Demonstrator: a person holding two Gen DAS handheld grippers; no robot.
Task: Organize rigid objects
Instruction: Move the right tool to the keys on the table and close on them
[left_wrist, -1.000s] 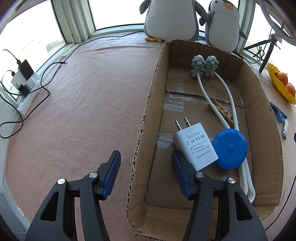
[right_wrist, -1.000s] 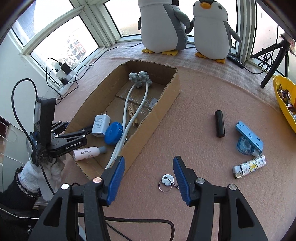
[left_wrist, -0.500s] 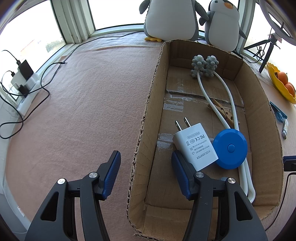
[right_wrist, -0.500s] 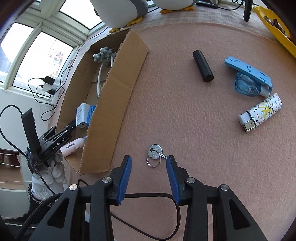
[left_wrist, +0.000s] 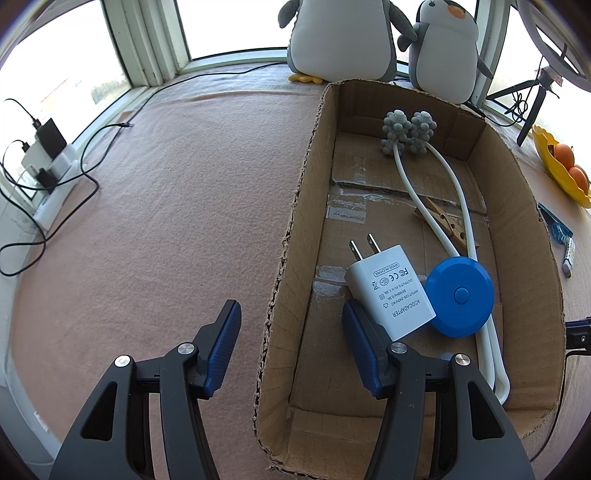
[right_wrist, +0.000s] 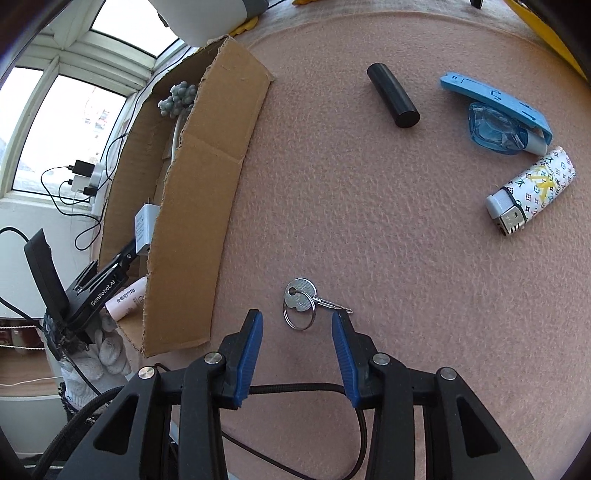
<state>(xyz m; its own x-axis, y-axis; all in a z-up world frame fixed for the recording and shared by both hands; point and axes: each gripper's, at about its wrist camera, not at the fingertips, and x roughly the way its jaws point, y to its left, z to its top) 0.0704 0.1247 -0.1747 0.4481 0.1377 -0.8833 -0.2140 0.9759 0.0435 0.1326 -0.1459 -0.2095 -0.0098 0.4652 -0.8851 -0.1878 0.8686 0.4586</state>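
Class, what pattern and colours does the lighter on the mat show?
The lighter is white with small dark monogram marks and a yellow cross; the right wrist view shows it best.

Ahead of the right gripper (right_wrist: 297, 328), a shiny metal key (right_wrist: 301, 300) lay on matt, fuzzy pink cloth (right_wrist: 369, 258). To its left stood a rough corrugated cardboard box (right_wrist: 199, 206).

A small silver key (right_wrist: 300, 297) on a wire ring lies flat on the pink felt tabletop (right_wrist: 369, 229), blade pointing right. Farther off lie a black cylinder (right_wrist: 393, 95), a blue tape dispenser (right_wrist: 495, 122) and a patterned lighter (right_wrist: 532, 190), each on its side. The open cardboard box (left_wrist: 291, 258) holds a white adapter (left_wrist: 388, 291), a blue round disc (left_wrist: 460, 295), a wooden clothespin (left_wrist: 443, 221) and a white two-stemmed massager (left_wrist: 408, 133).
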